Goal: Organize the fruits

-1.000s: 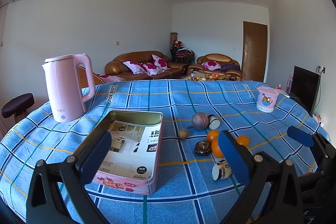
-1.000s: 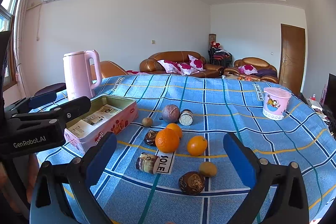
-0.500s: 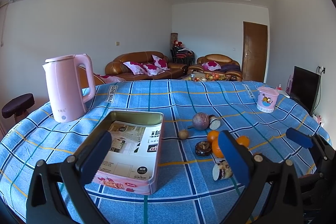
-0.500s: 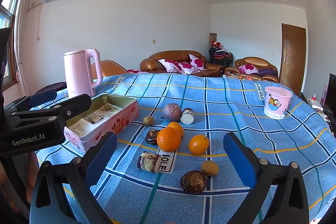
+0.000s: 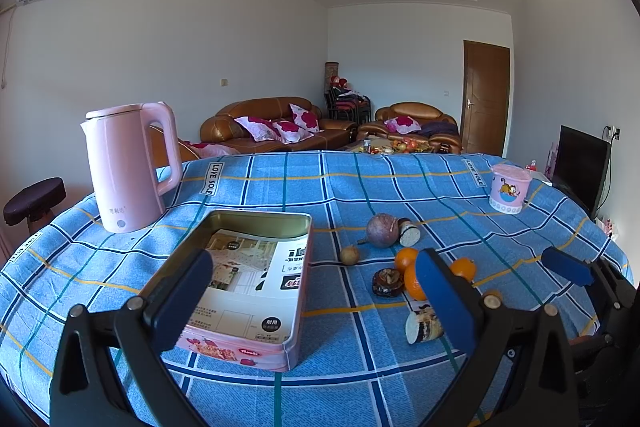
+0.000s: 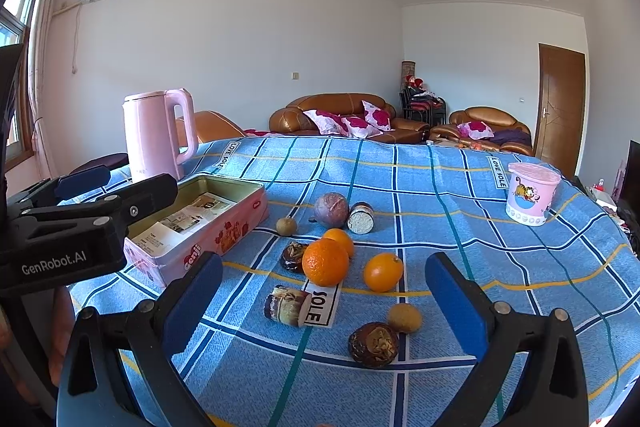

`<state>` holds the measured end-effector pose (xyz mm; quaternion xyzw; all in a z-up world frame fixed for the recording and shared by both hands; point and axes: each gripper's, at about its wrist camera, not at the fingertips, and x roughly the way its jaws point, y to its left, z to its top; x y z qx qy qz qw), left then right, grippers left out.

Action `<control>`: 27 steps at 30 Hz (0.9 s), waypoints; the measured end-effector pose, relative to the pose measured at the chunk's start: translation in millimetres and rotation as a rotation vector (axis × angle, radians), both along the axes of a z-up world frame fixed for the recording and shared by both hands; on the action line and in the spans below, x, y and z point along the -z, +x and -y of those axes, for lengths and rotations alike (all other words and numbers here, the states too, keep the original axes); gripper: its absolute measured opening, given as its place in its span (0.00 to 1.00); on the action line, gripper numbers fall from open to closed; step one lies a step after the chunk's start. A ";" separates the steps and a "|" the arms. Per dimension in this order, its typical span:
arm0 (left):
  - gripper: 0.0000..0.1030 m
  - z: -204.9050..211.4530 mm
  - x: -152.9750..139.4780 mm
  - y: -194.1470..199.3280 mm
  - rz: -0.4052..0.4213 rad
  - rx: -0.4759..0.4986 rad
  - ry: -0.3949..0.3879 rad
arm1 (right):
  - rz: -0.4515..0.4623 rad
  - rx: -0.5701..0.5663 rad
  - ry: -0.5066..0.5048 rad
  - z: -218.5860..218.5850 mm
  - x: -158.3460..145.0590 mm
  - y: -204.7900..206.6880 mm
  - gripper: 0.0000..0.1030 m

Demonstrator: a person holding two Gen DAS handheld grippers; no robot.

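The fruits lie loose on the blue plaid tablecloth [image 6: 460, 195], none yet in the pink tin [image 6: 224, 223]: in the right wrist view the largest orange [image 6: 325, 262] sits at centre, a second orange [image 6: 383, 271] just beside it at 3 o'clock, a third orange [image 6: 340, 239] touching it behind at 1 o'clock. A purple passion fruit [image 6: 331, 210] and a cut half [image 6: 361, 218] lie farther back at 12, a small brown fruit [image 6: 286, 226] at 11, another cut half [image 6: 287, 305] near at 7, and a brown fruit [image 6: 404, 317] with a dark wrinkled one [image 6: 373, 343] at 5. The open tin stands at 9 to 10 o'clock of the cluster, likely the place they are meant to go. The right gripper [image 6: 324, 301] hangs above the near fruits, fingers spread wide and empty, seemingly lined up for a first pick. The left gripper [image 5: 312, 301] is likewise spread, over the tin [image 5: 256, 283], perhaps to steady it. The pink kettle [image 6: 158, 135] and pink tub [image 6: 532, 198] stand well apart.
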<state>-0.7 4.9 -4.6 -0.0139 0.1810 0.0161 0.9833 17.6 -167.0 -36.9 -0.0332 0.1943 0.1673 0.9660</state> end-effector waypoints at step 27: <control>1.00 1.5 8.2 5.1 -0.028 0.007 0.011 | -0.024 0.018 0.003 4.0 5.8 5.5 0.99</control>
